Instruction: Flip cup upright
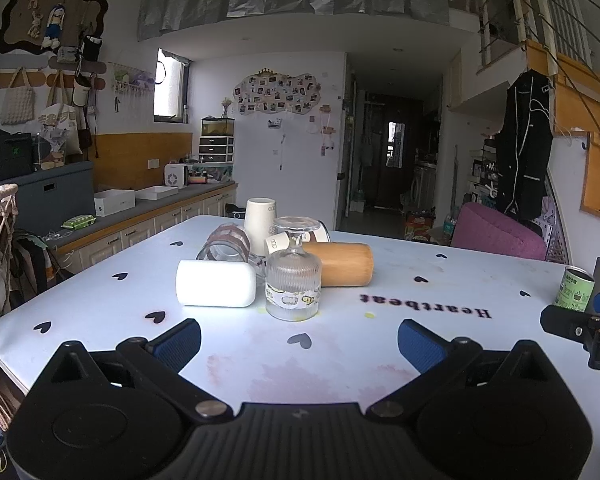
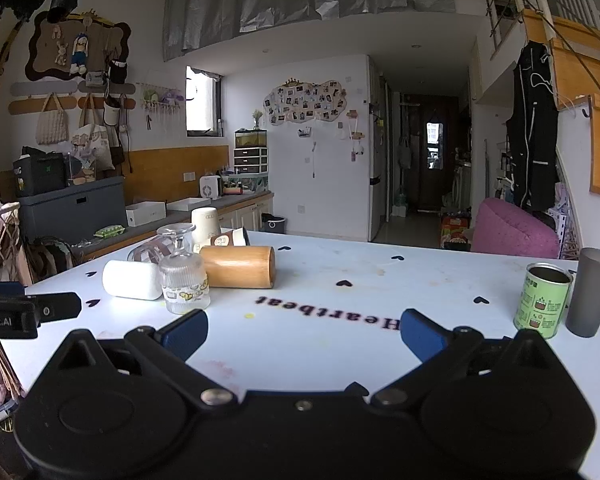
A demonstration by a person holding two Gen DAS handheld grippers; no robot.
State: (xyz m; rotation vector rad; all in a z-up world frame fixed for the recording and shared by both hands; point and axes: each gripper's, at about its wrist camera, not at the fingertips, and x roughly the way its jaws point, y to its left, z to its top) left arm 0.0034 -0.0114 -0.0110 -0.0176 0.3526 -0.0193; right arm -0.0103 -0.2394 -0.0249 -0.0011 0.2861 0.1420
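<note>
The left gripper (image 1: 299, 342) is hovering with its blue-padded jaws spread wide, gripping nothing. Straight ahead of it, the ribbed clear glass cup (image 1: 293, 280) is standing upside down on the white heart-print table (image 1: 440, 344), with a white cylindrical cup (image 1: 215, 283) and a wooden cup (image 1: 342, 264) lying beside it. The right gripper (image 2: 304, 334) is also gaping empty, the glass ahead to its left.

I'm looking into a lived-in loft home: tote bags (image 2: 52, 122) hanging, photo collage (image 2: 306, 102) showing, coat (image 2: 534, 128) dangling.

Both tongs (image 1: 299, 342) (image 2: 304, 336) have black hinged bodies, silver pivot screws and ribbed blue finger pads (image 1: 179, 342).
</note>
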